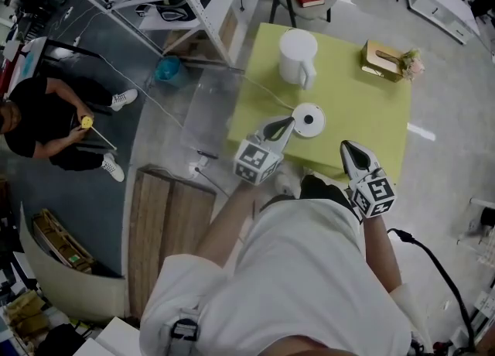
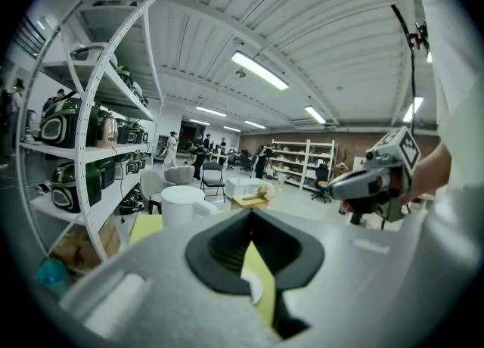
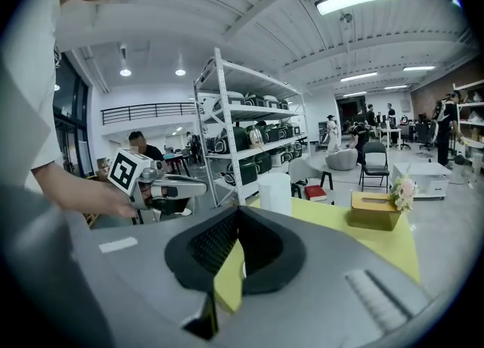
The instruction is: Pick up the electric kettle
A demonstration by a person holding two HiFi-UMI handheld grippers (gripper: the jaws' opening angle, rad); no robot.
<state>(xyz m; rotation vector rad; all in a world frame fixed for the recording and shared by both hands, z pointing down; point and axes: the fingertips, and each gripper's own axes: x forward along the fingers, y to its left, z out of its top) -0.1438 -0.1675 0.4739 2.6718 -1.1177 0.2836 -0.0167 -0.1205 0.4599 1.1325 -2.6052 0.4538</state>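
Jaws closed, left hand-held gripper (image 1: 289, 121) near kettle base (image 1: 309, 120), right hand-held gripper (image 1: 347, 148) apart

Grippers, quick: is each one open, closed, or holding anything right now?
Left gripper: closed, jaws together, holding nothing.
Right gripper: closed, jaws together, holding nothing.

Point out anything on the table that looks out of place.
The kettle stands off its base, which lies apart by the table's near edge, its cord trailing off the left side. Nothing looks spilled or tipped.
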